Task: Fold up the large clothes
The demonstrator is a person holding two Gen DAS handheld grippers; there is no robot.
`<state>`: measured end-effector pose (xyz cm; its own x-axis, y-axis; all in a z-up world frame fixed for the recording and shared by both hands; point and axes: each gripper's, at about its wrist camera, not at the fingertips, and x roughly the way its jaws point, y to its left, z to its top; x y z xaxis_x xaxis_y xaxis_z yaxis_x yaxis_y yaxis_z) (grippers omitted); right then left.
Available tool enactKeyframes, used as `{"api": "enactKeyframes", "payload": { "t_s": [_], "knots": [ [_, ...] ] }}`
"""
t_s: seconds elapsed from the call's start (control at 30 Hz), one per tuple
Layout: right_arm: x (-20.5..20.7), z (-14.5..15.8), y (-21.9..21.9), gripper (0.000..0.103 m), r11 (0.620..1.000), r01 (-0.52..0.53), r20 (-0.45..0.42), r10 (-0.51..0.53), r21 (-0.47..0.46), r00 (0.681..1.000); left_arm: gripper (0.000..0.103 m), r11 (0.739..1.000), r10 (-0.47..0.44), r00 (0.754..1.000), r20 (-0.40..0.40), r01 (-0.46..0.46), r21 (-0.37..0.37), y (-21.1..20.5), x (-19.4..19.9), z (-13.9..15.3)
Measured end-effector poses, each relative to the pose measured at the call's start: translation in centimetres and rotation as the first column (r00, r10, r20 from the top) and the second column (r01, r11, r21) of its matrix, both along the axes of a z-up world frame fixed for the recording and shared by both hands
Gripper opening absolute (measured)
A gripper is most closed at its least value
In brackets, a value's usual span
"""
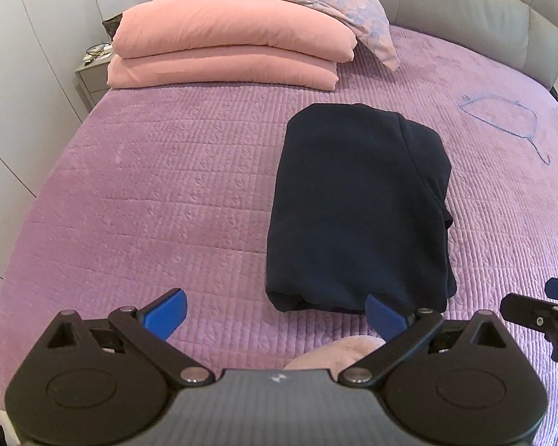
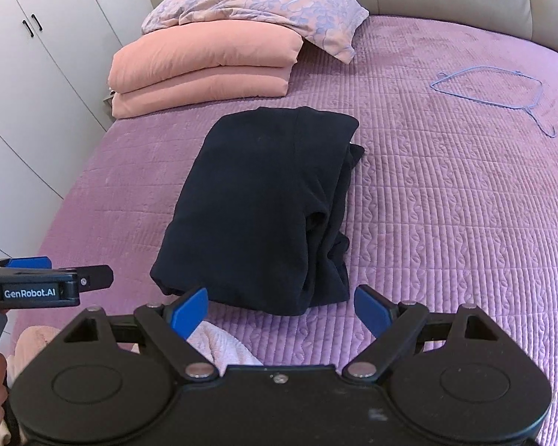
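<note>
We see the dark navy folded garment (image 2: 256,208) lying as a compact rectangle mid-bed on the quilted lilac bedspread (image 2: 446,223), both the left gripper (image 1: 275,316) and right gripper (image 2: 281,310) spread empty at its near edge, suggesting folding is finished.

"GenRobot.AI" stands in white on the left gripper (image 2: 93,278) (its black side). Nothing else reads.

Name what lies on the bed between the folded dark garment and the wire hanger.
Nothing: only bare purple bedspread separates the dark garment from the hanger, clearest in the right wrist view.
</note>
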<state>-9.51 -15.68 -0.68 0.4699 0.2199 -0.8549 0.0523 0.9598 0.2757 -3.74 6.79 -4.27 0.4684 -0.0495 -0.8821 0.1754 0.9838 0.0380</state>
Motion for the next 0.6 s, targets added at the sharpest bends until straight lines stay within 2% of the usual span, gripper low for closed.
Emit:
{"api": "enactKeyframes", "payload": {
  "t_s": [0.3,0.53,0.6],
  "knots": [
    [-0.12,0.06,0.29,0.102,1.0,-0.01,-0.005,0.01,-0.004,1.0,0.103,1.0,0.008,1.0,0.007,-0.008,0.002,0.16,-0.13,0.1],
    [-0.14,0.04,0.5,0.102,1.0,-0.013,-0.004,0.013,-0.001,1.0,0.103,0.998,0.015,1.0,-0.011,-0.016,-0.057,0.5,-0.09,0.33],
    [-0.16,-0.01,0.61,0.102,1.0,-0.014,-0.007,0.014,0.001,1.0,0.103,0.999,0.016,1.0,-0.006,-0.016,-0.048,0.58,-0.08,0.36]
  ]
}}
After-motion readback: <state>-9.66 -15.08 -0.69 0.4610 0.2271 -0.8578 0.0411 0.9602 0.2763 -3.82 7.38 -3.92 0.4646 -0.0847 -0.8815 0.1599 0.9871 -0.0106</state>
